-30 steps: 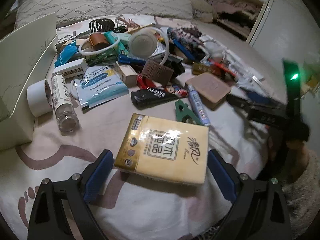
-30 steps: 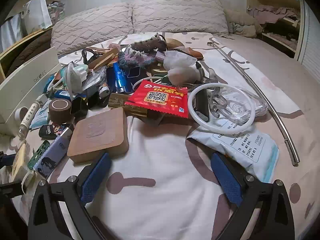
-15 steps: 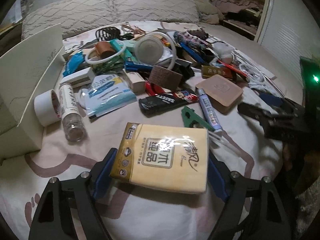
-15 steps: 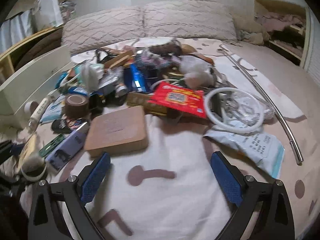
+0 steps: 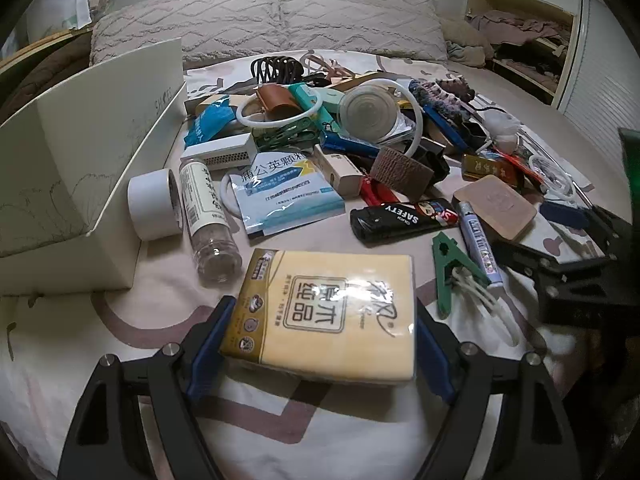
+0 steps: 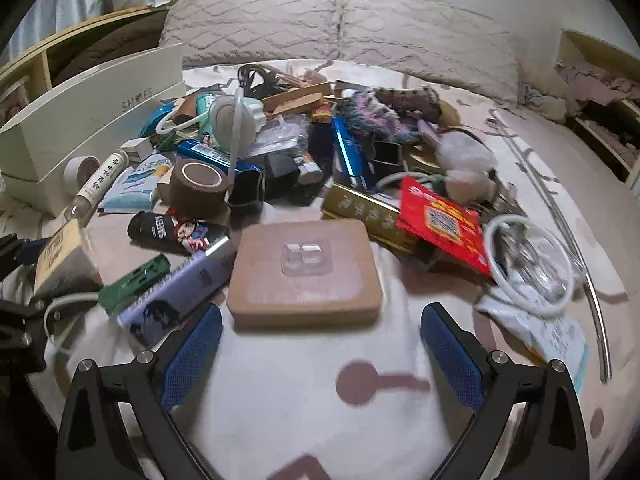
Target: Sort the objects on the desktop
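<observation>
tissue pack (image 5: pixel 332 312): yellow, lying flat on the bed sheet (image 5: pixel 320 432); sitting between the two blue pads of the left claw (image 5: pixel 320 344); also showing at the left edge of the right view (image 6: pixel 60 256)
left claw: holding the tissue pack; both pads are pressing on its short sides
near the pack: a clear bottle (image 5: pixel 204 216) is lying just to its left; a white tape roll (image 5: pixel 154 204) is resting beside the bottle; a green clip (image 5: pixel 450 268) and a purple pen (image 5: pixel 478 244) are lying to its right; a black lighter (image 5: pixel 404 218) is lying behind it
white box (image 5: pixel 80 176): standing open at the far left, touching the tape roll
right claw (image 6: pixel 320 344): wide, and its jaws are closing a little; only bare sheet is lying between the pads; it is pointing at the tan pad
tan pad (image 6: pixel 304 272): flat and brown, lying just past the right claw's tips, not touching them
around the tan pad: a brown tape roll (image 6: pixel 198 188) is sitting behind it to the left; a red packet (image 6: pixel 442 224) and a white ring (image 6: pixel 528 264) are lying to its right
pile (image 5: pixel 360 120): lots of small things are heaped further back on the bed; pillows (image 5: pixel 272 16) are lying behind them
</observation>
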### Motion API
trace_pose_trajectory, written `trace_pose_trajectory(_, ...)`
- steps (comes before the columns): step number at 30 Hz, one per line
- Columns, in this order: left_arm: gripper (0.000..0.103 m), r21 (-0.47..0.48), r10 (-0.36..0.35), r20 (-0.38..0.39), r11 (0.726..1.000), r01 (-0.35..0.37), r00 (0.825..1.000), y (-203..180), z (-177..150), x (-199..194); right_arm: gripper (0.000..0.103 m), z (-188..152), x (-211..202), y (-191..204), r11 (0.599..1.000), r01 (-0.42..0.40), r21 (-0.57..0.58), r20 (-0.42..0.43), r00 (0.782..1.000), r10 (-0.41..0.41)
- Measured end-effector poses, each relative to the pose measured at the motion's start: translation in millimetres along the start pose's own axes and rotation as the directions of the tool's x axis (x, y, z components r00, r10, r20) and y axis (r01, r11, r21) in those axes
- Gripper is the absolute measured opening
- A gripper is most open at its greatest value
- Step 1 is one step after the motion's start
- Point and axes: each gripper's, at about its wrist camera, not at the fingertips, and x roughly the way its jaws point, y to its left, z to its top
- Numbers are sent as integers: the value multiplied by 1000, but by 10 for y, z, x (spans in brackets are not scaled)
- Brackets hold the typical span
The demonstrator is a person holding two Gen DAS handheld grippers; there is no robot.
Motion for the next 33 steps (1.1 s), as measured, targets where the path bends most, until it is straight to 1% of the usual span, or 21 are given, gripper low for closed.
trace_pose_trajectory(2, 82, -6, -3, -3, 1000, 3, 1000, 8, 0, 11, 88, 4, 43, 25, 1000, 2, -13, -1, 1000, -2)
trace_pose_trajectory(6, 82, -24, -12, -3, 1000, 12, 1000, 30, 4, 28, 79, -68, -15, 82, 999, 9, -53, 42, 999, -7)
trace_pose_trajectory(8, 82, -25, -12, -4, 1000, 12, 1000, 26, 7, 33, 77, -113, -53, 90, 998, 12, -55, 57, 998, -9)
trace_pose_trajectory(15, 83, -30, -18, -5, 999, 17, 1000, 23, 11, 37, 77, -189, -124, 72, 999, -4, -35, 62, 998, 6)
trace_pose_trajectory(22, 91, -46, -51, -3, 998, 51, 999, 31, 12, 49, 77, -322, -264, 111, 1000, -16, -19, 60, 998, 18)
trace_pose_trajectory(26, 93, -47, -57, -7, 997, 56, 998, 30, 4, 69, 77, -375, -321, 142, 999, -15, -33, 64, 998, 17)
trace_pose_trajectory(28, 98, -66, -81, -9, 995, 80, 997, 52, 3, 77, 77, -376, -323, 144, 999, -13, -32, 70, 997, 16)
trace_pose_trajectory(29, 99, -86, -102, -7, 991, 101, 995, 81, 4, 83, 77, -372, -324, 143, 1000, -14, -28, 75, 997, 16)
trace_pose_trajectory(31, 100, -105, -121, 0, 987, 120, 993, 106, 3, 84, 77, -372, -325, 147, 1000, -9, -24, 85, 996, 11)
trace_pose_trajectory(33, 101, -91, -112, -1, 990, 111, 994, 74, -1, 89, 77, -355, -310, 166, 999, 3, -35, 89, 996, 0)
